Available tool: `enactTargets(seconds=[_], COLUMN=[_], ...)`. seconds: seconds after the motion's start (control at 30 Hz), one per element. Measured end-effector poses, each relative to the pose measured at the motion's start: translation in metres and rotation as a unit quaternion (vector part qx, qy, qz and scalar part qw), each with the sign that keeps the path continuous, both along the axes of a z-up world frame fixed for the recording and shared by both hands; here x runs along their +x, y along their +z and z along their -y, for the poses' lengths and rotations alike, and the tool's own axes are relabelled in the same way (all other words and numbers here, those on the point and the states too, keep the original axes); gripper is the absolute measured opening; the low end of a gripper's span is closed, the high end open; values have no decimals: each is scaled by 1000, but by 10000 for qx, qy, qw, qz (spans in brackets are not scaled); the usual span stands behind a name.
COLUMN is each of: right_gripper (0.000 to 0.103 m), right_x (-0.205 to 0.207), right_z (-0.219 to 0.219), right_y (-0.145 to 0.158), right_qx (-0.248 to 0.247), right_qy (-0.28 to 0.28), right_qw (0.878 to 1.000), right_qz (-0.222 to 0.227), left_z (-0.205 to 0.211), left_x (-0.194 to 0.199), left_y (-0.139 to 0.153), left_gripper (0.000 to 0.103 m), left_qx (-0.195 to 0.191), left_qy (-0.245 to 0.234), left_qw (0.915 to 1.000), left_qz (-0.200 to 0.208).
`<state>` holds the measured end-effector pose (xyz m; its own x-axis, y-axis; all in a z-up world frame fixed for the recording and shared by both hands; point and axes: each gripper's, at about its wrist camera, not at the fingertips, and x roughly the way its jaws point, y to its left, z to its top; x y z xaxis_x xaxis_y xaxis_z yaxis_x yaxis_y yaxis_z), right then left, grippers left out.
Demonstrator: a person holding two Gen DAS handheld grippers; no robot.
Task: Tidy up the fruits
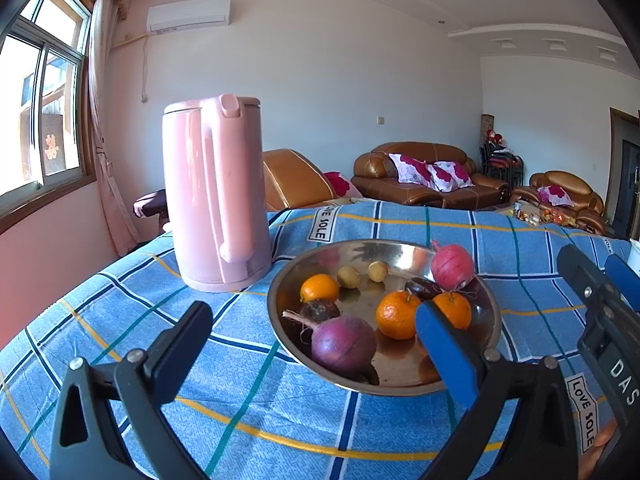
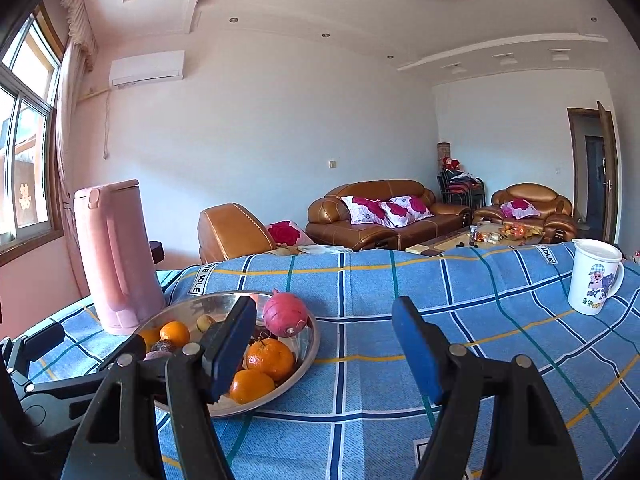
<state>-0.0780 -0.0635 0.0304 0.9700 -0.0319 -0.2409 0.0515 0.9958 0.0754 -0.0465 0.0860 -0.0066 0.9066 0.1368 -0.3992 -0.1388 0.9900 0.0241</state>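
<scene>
round shiny metal bowl [image 1: 280, 312] holds smooth oranges [image 1: 398, 314]

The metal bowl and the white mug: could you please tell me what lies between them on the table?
Only bare checked tablecloth lies between the metal bowl and the white mug, seen in the right wrist view.

The blue checked cotton tablecloth [image 1: 240, 360] carries white woven tags [image 1: 320, 222] reading "LOVE SOLE" (one at its far edge, another near the front). The black right gripper [image 1: 600, 300] body shows the letters "DAS".
</scene>
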Motion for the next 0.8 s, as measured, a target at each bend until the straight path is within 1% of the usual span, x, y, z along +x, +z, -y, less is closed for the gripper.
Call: enactTargets(seconds=[0.8], right_gripper=[72], right_x=[2], right_z=[-1], right_y=[-1], right_qx=[-26], right_qy=[8], right_qw=[10000], right_qz=[-4], left_z=[1], left_x=[0], left_y=[0], left_gripper=[103], left_qx=[9], left_qy=[-3], left_qw=[10000], left_qz=[-7])
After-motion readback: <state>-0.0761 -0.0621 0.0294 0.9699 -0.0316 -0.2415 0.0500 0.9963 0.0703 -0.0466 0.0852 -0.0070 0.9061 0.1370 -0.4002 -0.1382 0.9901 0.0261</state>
